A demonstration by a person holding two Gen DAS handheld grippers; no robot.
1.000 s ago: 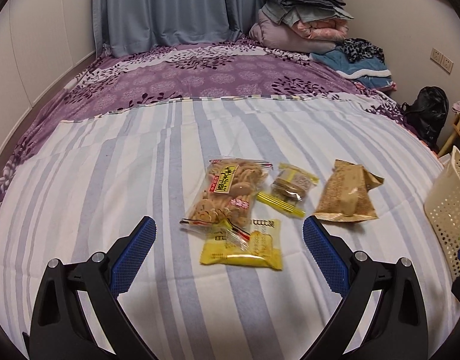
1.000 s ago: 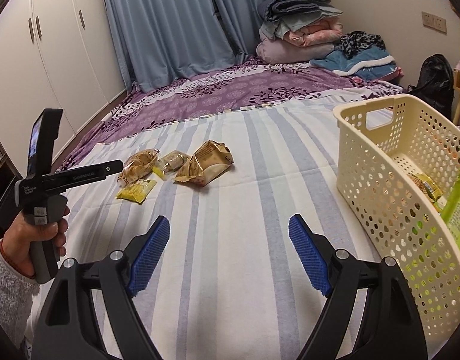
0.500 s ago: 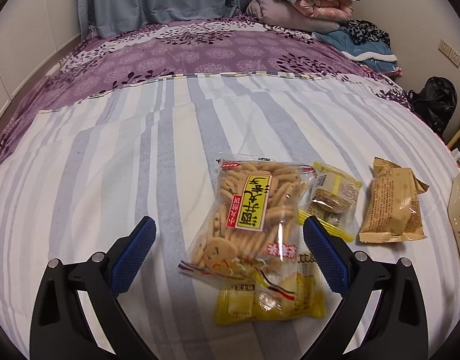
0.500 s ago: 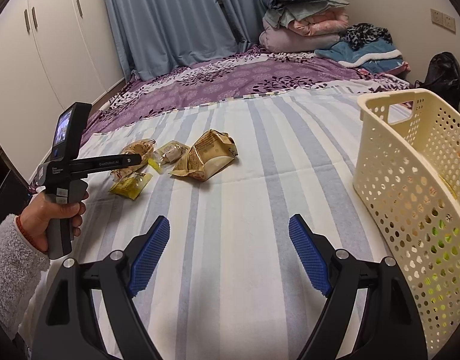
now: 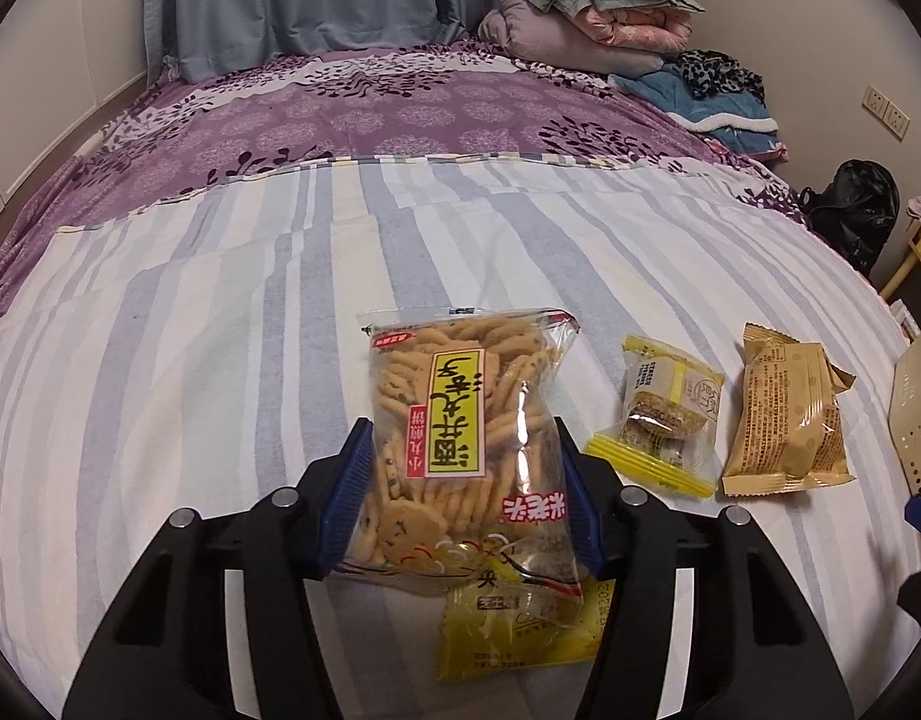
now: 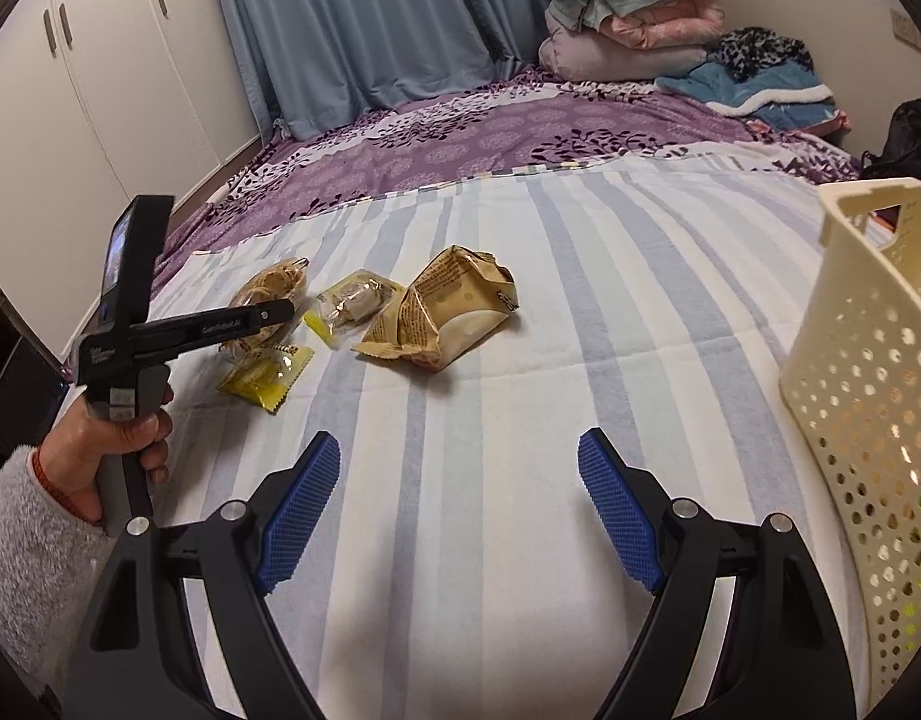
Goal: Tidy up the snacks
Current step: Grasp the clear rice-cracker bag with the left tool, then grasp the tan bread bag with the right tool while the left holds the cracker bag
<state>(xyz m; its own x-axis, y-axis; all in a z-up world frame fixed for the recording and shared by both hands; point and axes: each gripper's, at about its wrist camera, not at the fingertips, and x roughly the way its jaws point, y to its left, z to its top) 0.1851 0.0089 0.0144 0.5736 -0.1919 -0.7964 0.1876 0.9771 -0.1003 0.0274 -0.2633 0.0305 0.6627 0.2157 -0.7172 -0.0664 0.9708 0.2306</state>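
Between the blue pads of the left gripper sits the clear bag of rice crackers, lying flat on the striped bedspread with its lower end over a small yellow packet. A second ago this gripper stood wide with the snacks well ahead of it; it has since come down over the cracker bag, and its jaws are closing, the pads now against the bag's two sides, which look slightly pinched. I judge the grasp is nearly made and the lift toward the cream basket comes next, though the bag has not left the bed. Just beside it to the right lie a yellow-edged clear pouch and a tan wrapper, both untouched. The right gripper hangs over bare bedspread, jaws standing wide with nothing between them, the basket at its right; it has eased nearer the snacks. Hard to tell: how firmly the pads bite, since the film is slack and shiny; how much of the yellow packet is trapped under the bag and might drag along; and what is in the basket, where only green glimpses show through the holes. In the right wrist view the left gripper's own arm hides most of the cracker bag, and the person's hand and fuzzy sleeve are cut by the frame edge.
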